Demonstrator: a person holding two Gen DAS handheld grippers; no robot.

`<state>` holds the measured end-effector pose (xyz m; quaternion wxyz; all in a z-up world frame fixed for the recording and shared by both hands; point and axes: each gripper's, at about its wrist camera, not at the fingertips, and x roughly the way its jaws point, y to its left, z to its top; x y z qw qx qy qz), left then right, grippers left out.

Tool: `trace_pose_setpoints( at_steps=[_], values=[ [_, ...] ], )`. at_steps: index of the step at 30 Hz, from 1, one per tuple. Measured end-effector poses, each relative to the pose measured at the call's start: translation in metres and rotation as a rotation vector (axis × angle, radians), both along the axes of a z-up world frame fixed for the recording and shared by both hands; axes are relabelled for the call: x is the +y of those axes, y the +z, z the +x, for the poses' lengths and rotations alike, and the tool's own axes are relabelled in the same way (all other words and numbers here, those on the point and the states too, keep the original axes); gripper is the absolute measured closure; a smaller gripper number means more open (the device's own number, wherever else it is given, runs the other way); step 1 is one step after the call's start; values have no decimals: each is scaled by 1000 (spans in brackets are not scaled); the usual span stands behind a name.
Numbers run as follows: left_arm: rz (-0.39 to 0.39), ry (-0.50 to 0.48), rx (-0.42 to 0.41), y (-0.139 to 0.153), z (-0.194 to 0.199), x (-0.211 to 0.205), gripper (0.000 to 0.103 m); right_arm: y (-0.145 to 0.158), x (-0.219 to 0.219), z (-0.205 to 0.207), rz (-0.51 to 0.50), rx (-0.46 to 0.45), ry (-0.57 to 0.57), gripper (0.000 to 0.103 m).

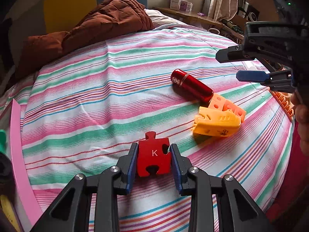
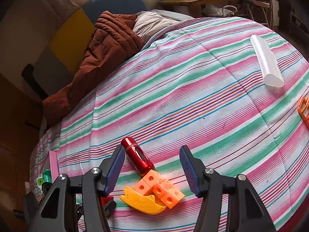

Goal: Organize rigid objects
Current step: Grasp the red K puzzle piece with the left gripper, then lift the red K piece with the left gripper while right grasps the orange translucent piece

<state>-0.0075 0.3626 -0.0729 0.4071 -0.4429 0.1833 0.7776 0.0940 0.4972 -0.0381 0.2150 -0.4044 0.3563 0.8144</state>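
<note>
Left claw (image 1: 154, 159) pinching red K puzzle piece (image 1: 154, 157) | right claw (image 2: 152, 171) open

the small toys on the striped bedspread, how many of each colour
red: 2, the K puzzle piece and the metal capsule
yellow: 1, the boat-shaped piece
orange: 1, the cluster of linked cubes
total: 4

Striped bedspread (image 2: 193, 77), red capsule (image 1: 191, 86), orange blocks (image 2: 162, 189), yellow piece (image 1: 218, 123), red puzzle piece (image 1: 154, 158), brown quilt (image 1: 96, 25), white tube (image 2: 267, 61)
</note>
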Motion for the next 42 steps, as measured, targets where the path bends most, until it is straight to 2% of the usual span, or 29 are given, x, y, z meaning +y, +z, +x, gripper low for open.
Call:
trace_pose_setpoints(
  at_steps=[12,14,18,21,26,33,37,42],
  values=[
    [25,10,17,-1,17,-43,70,-12,-15,-17,10,-71,98,44],
    [28,11,16,-2,19,-46,70,-12,-20,-19,7,-68,127,49],
    [29,12,9,-2,22,-53,70,-14,-37,-24,-92,-22,242,51],
    [36,16,5,-2,24,-58,70,-12,-50,-24,-17,-61,263,51],
    [48,18,-10,-1,27,-67,70,-19,-60,-24,-7,-116,284,50],
    [67,24,-26,0,30,-77,70,-32,-91,-21,-167,-120,419,50],
    [74,25,-29,0,31,-83,70,-27,-91,-19,-127,-131,382,50],
    [83,24,-27,0,35,-90,70,-29,-96,-22,-40,-195,367,50]
  ],
)
